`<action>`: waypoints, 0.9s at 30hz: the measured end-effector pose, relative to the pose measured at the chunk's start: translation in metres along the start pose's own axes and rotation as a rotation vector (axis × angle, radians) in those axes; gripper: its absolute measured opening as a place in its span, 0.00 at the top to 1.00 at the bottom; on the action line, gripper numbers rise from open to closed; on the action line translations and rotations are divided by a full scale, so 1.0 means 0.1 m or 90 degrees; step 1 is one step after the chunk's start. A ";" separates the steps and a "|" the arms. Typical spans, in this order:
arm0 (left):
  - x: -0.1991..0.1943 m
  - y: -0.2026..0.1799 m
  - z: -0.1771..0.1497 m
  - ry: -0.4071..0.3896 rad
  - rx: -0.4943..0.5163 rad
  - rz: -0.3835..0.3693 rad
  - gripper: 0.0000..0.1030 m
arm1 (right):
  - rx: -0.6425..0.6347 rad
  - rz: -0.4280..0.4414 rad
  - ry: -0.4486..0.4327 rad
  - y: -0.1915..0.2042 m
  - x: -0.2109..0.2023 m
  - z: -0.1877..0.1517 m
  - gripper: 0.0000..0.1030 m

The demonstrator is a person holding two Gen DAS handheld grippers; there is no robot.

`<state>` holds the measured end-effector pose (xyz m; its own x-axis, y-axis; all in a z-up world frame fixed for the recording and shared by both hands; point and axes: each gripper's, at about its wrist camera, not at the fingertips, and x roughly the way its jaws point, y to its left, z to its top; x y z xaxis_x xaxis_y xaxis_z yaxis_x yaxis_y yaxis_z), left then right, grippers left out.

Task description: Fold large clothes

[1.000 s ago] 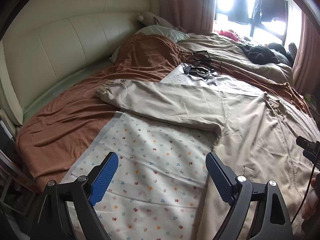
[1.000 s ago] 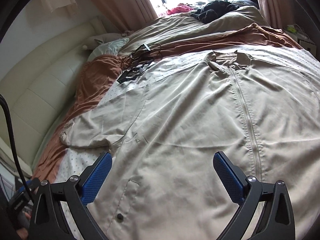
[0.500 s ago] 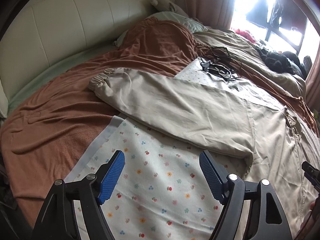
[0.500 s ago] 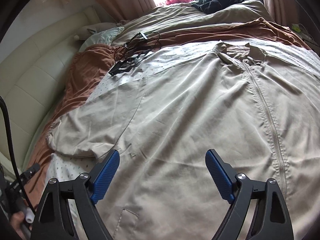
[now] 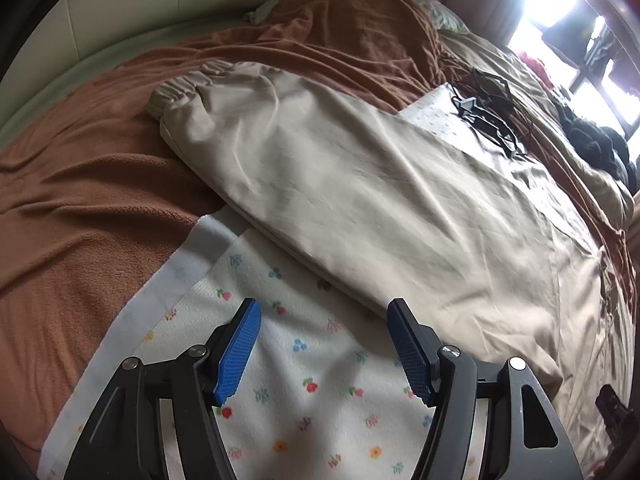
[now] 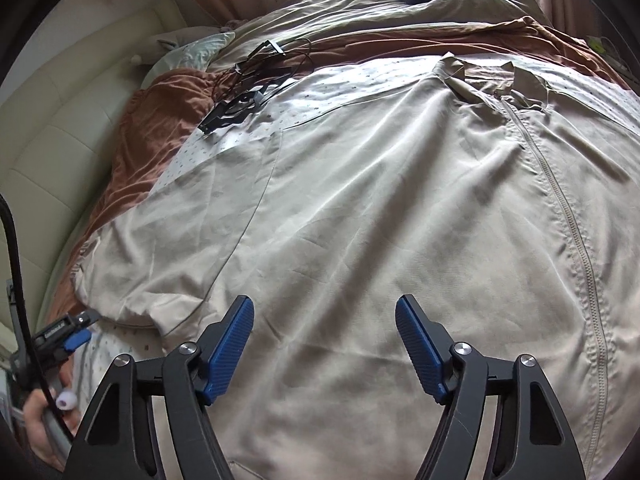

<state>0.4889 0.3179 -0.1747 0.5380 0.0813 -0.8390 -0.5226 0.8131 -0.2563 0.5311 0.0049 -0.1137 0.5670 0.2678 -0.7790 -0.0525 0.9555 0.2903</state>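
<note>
I've brought both grippers lower, jaws narrowing yet empty: my left gripper (image 5: pixel 324 346) nearest the beige zip-front jacket's (image 6: pixel 400 208) outstretched sleeve (image 5: pixel 304 168), my right gripper (image 6: pixel 324 346) over its body.

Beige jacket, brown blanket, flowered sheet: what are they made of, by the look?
Beige jacket: thin smooth woven cloth, faint sheen, sharp creases, likely a light synthetic or cotton blend. Brown blanket: napped fleece or terry, matte and fuzzy. Flowered sheet: soft printed cotton, perhaps quilted.
</note>
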 end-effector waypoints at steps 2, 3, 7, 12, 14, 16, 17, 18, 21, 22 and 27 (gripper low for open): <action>0.04 0.05 0.08 -0.010 -0.012 0.009 0.35 | 0.002 0.001 0.005 0.00 0.06 0.02 0.30; 0.06 0.07 0.14 -0.009 -0.018 0.013 0.35 | 0.004 0.003 0.007 -0.01 0.08 0.03 0.32; 0.14 0.21 0.36 -0.017 -0.045 0.046 0.59 | 0.010 0.010 0.012 -0.01 0.15 0.06 0.34; 0.16 0.44 0.63 -0.036 -0.083 0.065 0.89 | 0.013 0.027 0.015 0.01 0.19 0.10 0.38; 0.11 0.49 0.71 -0.038 -0.099 0.044 0.93 | 0.016 0.044 0.017 0.02 0.21 0.13 0.50; -0.02 0.47 0.80 -0.056 -0.106 0.019 0.96 | 0.028 0.072 0.018 0.03 0.21 0.16 0.59; -0.12 0.42 0.84 -0.072 -0.101 0.013 0.96 | 0.032 0.087 0.017 0.04 0.21 0.17 0.62; -0.23 0.36 0.88 -0.088 -0.089 0.010 0.96 | 0.033 0.102 0.015 0.07 0.21 0.18 0.64; -0.57 0.12 1.01 -0.129 -0.043 -0.009 0.97 | 0.040 0.155 0.023 0.16 0.23 0.18 0.68; -0.70 0.03 1.05 -0.139 -0.028 -0.017 0.97 | 0.043 0.172 0.028 0.20 0.25 0.17 0.69; -1.29 -0.41 1.17 -0.183 0.030 -0.073 0.97 | 0.042 0.240 0.058 0.46 0.42 0.12 0.73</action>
<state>0.5184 0.3419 -0.0001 0.7599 0.1416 -0.6344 -0.4202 0.8516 -0.3134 0.5625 0.0586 -0.1267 0.4424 0.6117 -0.6558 -0.1890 0.7784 0.5986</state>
